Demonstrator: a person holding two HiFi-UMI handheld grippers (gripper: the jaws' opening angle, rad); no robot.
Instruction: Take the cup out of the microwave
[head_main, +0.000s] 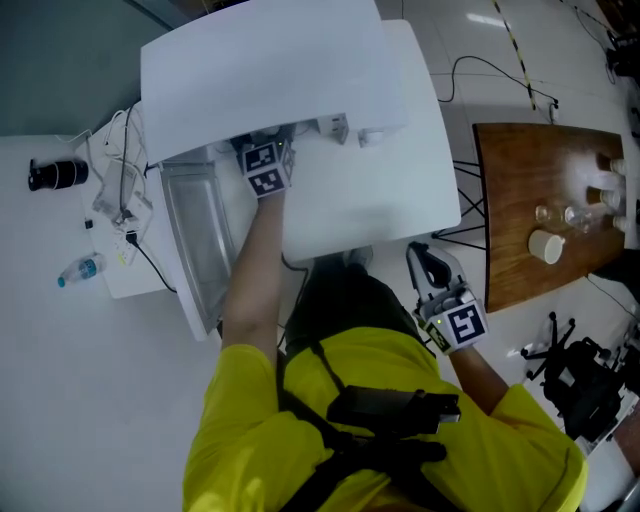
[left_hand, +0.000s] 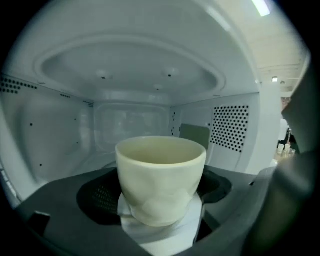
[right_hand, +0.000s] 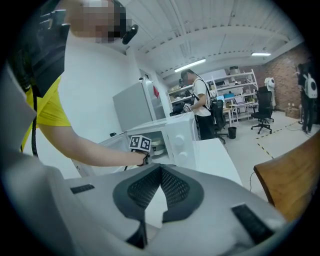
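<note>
Cup (left_hand: 161, 175) sits inside the microwave (left_hand: 100, 75) between the left gripper's (left_hand: 160, 192) parted jaws, which should close squarely on its sides before drawing out level; the right gripper's (right_hand: 160, 172) jaws are together.

The cup (left_hand: 161, 177) sits inside the microwave (head_main: 260, 70), between the jaws of the left tool (left_hand: 161, 220). The microwave stands on the desk (head_main: 400, 190). The right tool (head_main: 432, 270) is at the desk's near right corner, left of a second desk (head_main: 520, 200).
</note>
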